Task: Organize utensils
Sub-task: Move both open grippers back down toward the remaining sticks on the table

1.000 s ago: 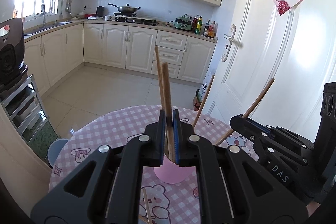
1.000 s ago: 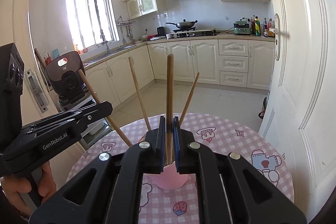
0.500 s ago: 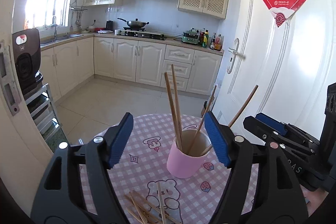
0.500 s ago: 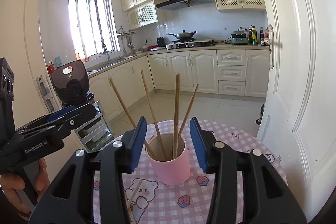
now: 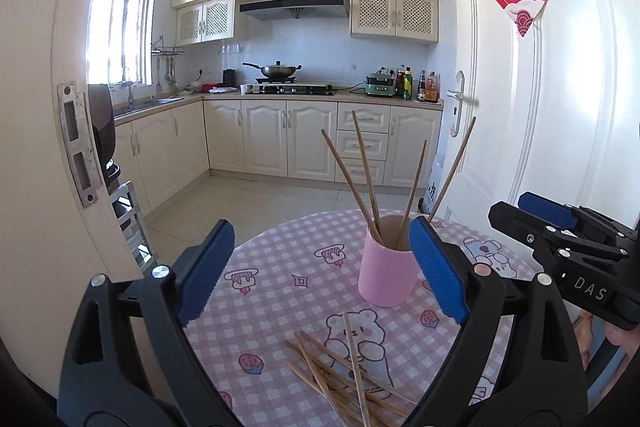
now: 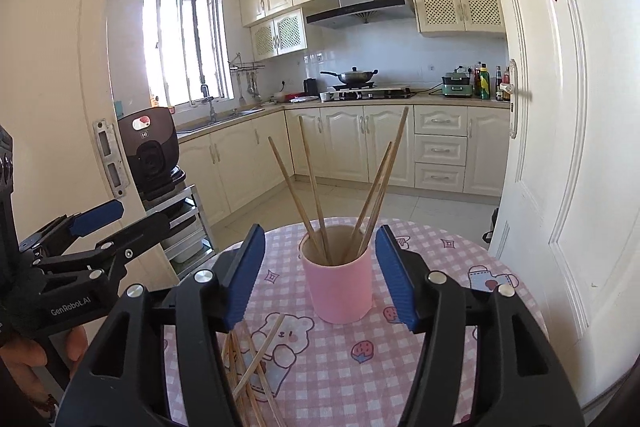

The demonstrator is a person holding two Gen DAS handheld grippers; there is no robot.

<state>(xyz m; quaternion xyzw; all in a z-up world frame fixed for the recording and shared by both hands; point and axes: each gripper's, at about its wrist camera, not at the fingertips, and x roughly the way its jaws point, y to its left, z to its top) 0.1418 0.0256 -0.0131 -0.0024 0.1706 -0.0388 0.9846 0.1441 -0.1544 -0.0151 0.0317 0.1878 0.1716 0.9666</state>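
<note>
Kitchen table-wise, my left gripper [image 5: 320, 277] and right gripper [image 6: 320, 277] both gape empty, loose chopsticks [image 5: 340, 375] lying flat below the left fingers, nearer those.

I've let go of both chopsticks; they now stand in the pink cup [image 6: 338, 285]. My left gripper [image 5: 320, 267] and right gripper [image 6: 320, 273] have spread wide and backed toward 6 o'clock.

"DAS" on right gripper [image 5: 520, 223], "GenRobot.AI" on left gripper [image 6: 116, 223]
</note>
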